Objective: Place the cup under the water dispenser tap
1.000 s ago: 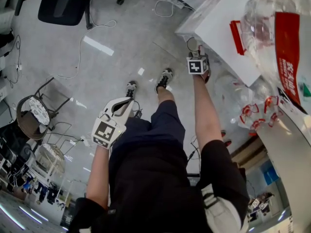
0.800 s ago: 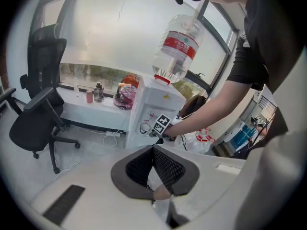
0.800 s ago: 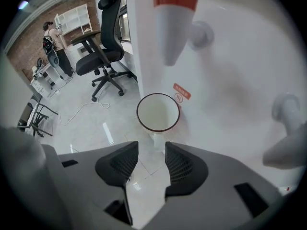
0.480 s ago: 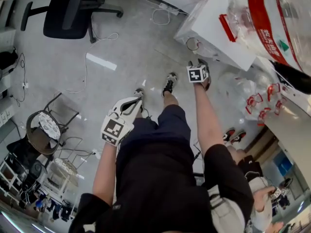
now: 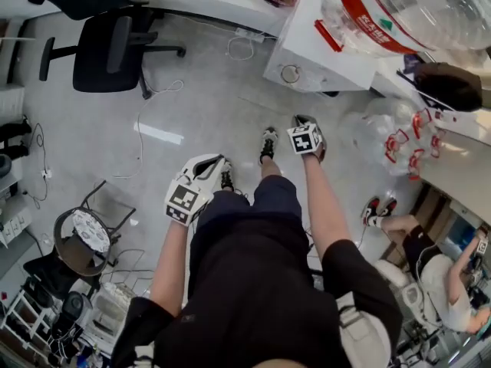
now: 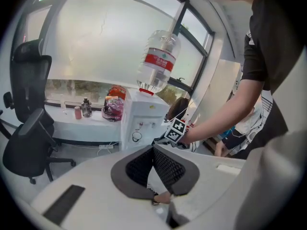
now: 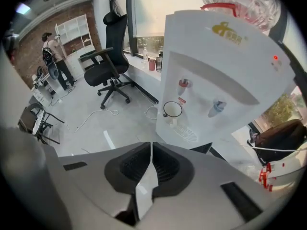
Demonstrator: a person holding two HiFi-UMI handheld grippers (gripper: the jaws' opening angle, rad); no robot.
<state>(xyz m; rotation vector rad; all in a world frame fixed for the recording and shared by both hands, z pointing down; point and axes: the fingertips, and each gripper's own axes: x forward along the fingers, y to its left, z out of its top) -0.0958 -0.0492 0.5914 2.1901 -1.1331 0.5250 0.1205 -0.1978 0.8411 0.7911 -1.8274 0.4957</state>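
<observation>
A clear cup (image 7: 172,110) with a dark rim stands on the drip tray of the white water dispenser (image 7: 225,66), under the red tap (image 7: 183,86). The head view shows the same cup (image 5: 290,73) at the dispenser's front (image 5: 326,52). Back from it over the floor, my right gripper (image 5: 304,125) has just been closing and is now shut (image 7: 151,147) with nothing between its jaws. My left gripper (image 5: 217,163) hangs further back and left, shut (image 6: 153,150) and empty. It looks at the dispenser (image 6: 144,111) and the cup (image 6: 136,136).
A black office chair (image 5: 115,48) stands left of the dispenser, with a cable (image 5: 245,48) on the floor. Empty red-capped bottles (image 5: 403,148) lie to the right. A round stool (image 5: 84,240) is at lower left. A seated person (image 5: 441,278) is at lower right.
My right gripper has drawn back from the cup, which stays on the dispenser's tray. Both grippers have risen and the dispenser now shows higher in the head view.
</observation>
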